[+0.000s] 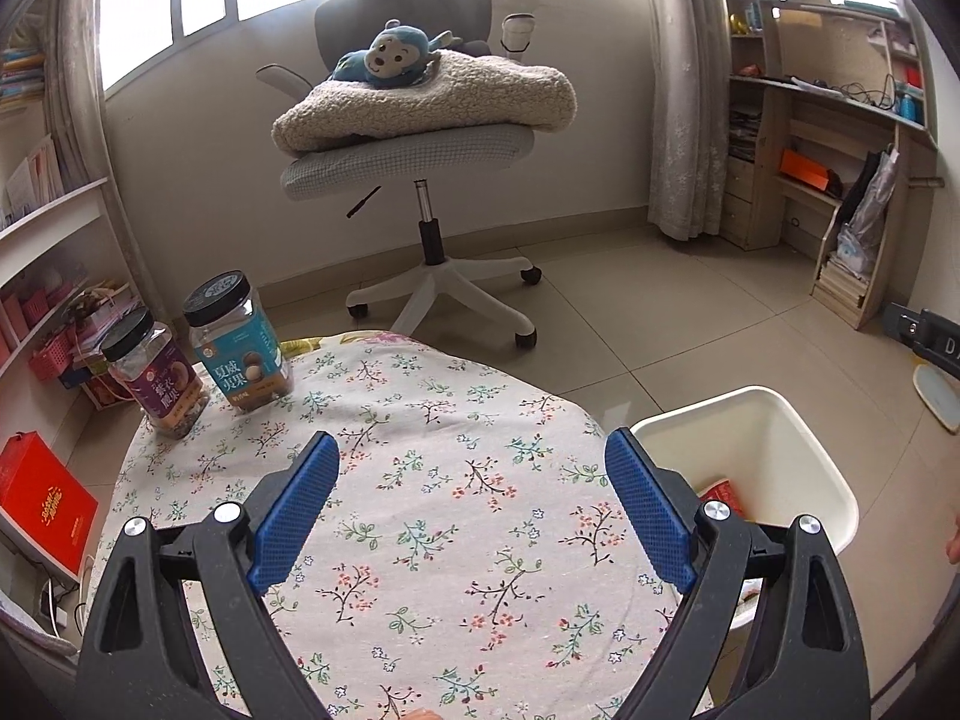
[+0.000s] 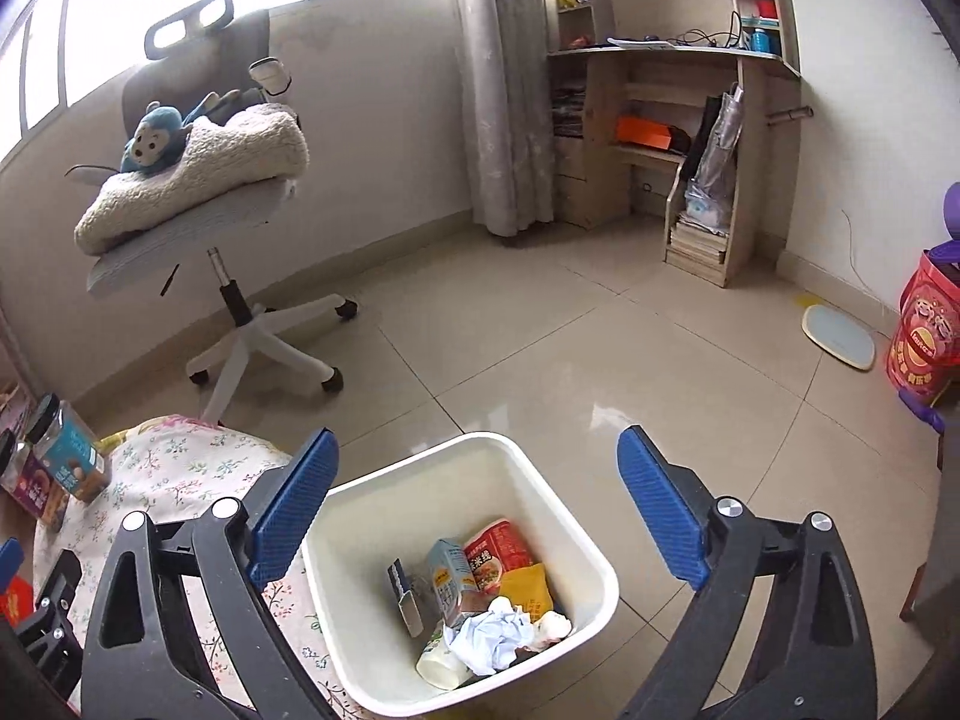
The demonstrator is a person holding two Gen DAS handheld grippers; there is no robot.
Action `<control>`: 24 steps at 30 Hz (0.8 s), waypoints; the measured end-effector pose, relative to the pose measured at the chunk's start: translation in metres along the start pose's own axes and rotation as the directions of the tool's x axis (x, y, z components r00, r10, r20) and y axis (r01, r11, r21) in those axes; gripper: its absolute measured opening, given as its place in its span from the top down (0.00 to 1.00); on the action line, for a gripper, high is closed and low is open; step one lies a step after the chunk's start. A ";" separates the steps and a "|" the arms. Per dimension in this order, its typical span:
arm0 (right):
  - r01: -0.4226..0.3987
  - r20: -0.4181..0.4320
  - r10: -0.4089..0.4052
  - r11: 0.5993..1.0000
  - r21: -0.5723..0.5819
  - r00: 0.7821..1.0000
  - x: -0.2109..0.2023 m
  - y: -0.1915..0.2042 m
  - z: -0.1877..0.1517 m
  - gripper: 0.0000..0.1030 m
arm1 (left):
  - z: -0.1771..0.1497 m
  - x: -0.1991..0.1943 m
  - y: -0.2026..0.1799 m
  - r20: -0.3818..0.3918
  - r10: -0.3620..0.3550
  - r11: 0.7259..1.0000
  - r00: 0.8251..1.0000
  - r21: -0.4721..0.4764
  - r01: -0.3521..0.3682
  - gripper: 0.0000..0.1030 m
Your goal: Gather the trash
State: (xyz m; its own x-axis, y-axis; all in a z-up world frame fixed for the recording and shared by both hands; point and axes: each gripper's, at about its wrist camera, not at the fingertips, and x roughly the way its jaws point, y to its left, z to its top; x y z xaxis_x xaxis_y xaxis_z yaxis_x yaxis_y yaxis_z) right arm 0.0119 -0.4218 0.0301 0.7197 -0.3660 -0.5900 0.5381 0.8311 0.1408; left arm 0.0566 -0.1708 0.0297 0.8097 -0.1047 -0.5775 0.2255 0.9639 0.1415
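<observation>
**Spotter:** What are you holding right now?

**Me:** Nothing in either. My left gripper (image 1: 472, 480) is spread wide above the floral tablecloth (image 1: 420, 450), with only cloth between its blue pads. My right gripper (image 2: 478, 492) is just as wide, hanging over the white bin (image 2: 591, 564), released and empty.

**Spotter:** Where's the trash?

**Me:** Below and between my right fingers, down in the bin: a milk carton (image 2: 451, 579), a red snack packet (image 2: 498, 552), something yellow beside it, crumpled white paper (image 2: 489, 639) and a pale cup (image 2: 438, 663) near the close wall. From the left gripper the bin sits just off to the right, beside the table edge.

**Spotter:** Anything left on the table?

**Me:** Ahead and to the left of my left gripper stand two nut jars, the purple-labelled jar (image 1: 157, 387) and the blue-labelled jar (image 1: 240, 348), both upright, capped and part full. I judge those are not trash. I see no loose scraps on the cloth ahead, though the near edge is hidden behind the gripper body.

**Spotter:** So how do you handle this step?

**Me:** I'd tip the left gripper down to check the hidden near strip. If nothing shows, I'd call the collecting about done and lift the right gripper straight up, clear of the bin rim, so I don't knock it.
</observation>
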 end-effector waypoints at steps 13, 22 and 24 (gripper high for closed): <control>0.018 0.104 -0.016 1.000 -0.022 0.994 -0.033 0.001 -0.008 0.07 | 0.008 -0.010 -0.017 0.038 -0.114 0.993 0.993 -0.013 0.115 0.10; -0.019 0.204 0.026 0.999 -0.038 0.979 -0.064 0.025 -0.002 0.07 | 0.027 -0.037 0.000 0.163 -0.128 0.988 0.978 -0.069 0.140 0.06; -0.029 0.207 0.036 0.999 -0.037 0.978 -0.069 0.029 -0.001 0.07 | 0.030 -0.040 0.004 0.172 -0.114 0.988 0.978 -0.084 0.130 0.06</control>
State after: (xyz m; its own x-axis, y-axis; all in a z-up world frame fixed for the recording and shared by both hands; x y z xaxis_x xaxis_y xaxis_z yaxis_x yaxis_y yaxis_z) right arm -0.0229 -0.3722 0.0737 0.8138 -0.4150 -0.4068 0.5008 0.8560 0.1286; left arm 0.0414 -0.1699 0.0770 0.8598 -0.2546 -0.4426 0.2827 0.9592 -0.0025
